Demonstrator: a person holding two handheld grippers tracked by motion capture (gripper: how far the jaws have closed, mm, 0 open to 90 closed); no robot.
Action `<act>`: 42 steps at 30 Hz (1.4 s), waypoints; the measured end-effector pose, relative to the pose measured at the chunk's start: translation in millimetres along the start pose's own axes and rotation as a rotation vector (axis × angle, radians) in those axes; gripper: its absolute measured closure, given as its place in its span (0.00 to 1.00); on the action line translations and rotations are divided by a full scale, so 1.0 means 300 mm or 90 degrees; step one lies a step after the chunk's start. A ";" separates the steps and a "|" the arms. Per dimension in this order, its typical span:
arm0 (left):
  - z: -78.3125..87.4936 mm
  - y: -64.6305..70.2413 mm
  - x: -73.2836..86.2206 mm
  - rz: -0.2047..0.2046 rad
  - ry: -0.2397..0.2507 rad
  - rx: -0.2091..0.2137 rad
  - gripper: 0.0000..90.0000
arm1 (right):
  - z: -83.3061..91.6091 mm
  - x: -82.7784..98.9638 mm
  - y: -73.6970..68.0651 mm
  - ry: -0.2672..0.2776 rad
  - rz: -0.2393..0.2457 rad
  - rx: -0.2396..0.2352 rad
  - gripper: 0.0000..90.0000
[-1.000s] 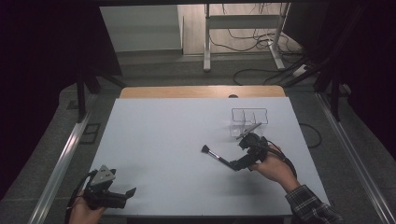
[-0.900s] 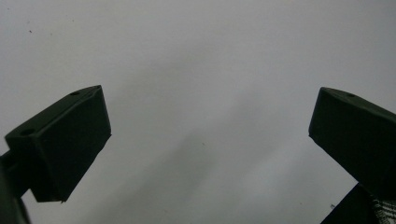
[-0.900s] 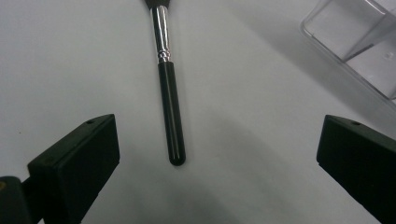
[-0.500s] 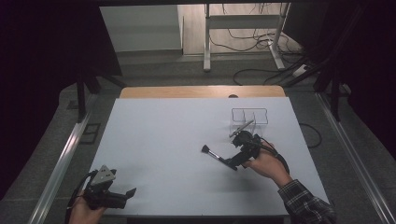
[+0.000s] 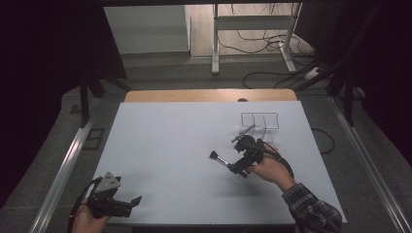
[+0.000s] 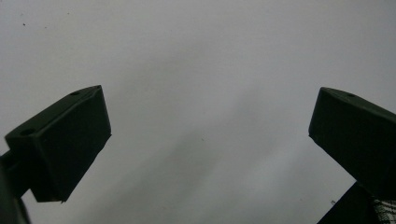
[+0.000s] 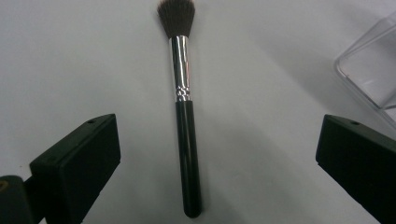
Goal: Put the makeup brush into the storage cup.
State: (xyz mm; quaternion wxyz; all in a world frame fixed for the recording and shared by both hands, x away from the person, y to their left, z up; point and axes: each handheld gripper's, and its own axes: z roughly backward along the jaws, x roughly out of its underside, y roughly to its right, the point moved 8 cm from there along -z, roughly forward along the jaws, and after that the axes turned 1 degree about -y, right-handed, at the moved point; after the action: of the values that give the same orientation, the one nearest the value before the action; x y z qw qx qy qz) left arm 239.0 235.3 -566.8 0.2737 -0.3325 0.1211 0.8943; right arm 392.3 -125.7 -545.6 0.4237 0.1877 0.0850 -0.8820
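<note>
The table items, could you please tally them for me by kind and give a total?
Makeup brush, black handle, silver ferrule, dark bristles, lying flat between the open fingers of the right gripper: 1
Clear plastic organizer with compartments: 1
Handheld grippers, the right one plus the left gripper: 2
Total: 4

White table (image 5: pixel 160 145) — brush (image 7: pixel 185 135), clear organizer (image 5: pixel 260 121)

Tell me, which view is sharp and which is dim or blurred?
Right gripper view: the makeup brush is sharp, with glare on its silver ferrule. Left gripper view: dim, soft grey table, nothing crisp. High view: bright table, very dark surroundings.
</note>
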 end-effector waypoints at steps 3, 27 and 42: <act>0.000 0.000 0.000 0.000 0.000 0.000 0.00 | -0.006 -0.006 -0.002 -0.004 0.003 0.000 0.00; -0.003 0.001 0.004 -0.002 -0.007 0.000 0.00 | -0.046 -0.058 -0.034 -0.011 0.028 -0.010 0.00; -0.005 0.002 0.006 -0.004 -0.010 -0.001 0.00 | -0.093 -0.059 -0.039 -0.030 0.044 -0.003 0.00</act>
State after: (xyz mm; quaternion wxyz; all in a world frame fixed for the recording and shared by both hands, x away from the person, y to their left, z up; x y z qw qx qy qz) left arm 238.3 235.0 -569.0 0.2773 -0.3260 0.1176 0.8961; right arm 400.5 -97.0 -564.2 0.4559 0.1687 0.0707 -0.8710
